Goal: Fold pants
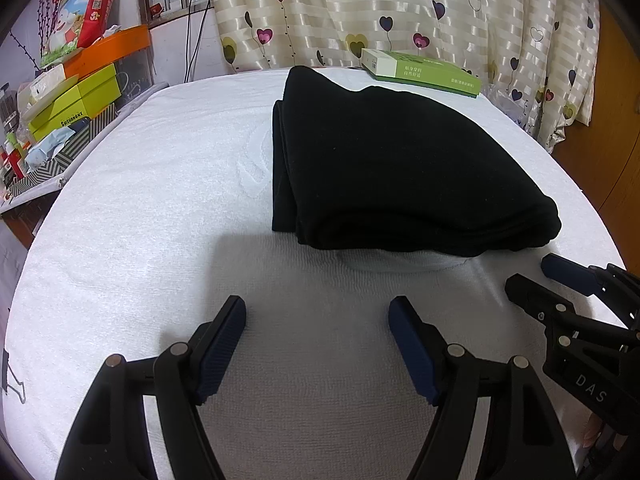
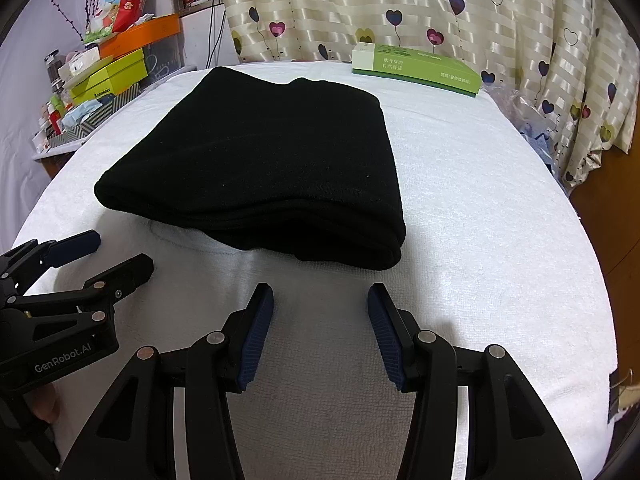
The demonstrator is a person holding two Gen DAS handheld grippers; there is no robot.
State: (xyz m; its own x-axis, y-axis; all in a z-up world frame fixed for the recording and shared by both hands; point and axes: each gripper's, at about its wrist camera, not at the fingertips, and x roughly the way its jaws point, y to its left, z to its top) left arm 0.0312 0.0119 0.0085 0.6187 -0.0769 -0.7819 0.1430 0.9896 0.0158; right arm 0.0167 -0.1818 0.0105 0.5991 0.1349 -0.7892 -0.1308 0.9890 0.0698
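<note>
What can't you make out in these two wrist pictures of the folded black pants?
- Black pants: inner layers, waistband and leg ends hidden by the fold, both views.
- Green box: small print too small, both views.
- Shelf clutter: warped at the left edge.
- Right hand-held gripper: cut off by left view's edge.

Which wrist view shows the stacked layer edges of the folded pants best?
The left wrist view: the black pants show layered edges along their left side and front. The right wrist view shows only the front edges stacked; the sides look smooth.
</note>
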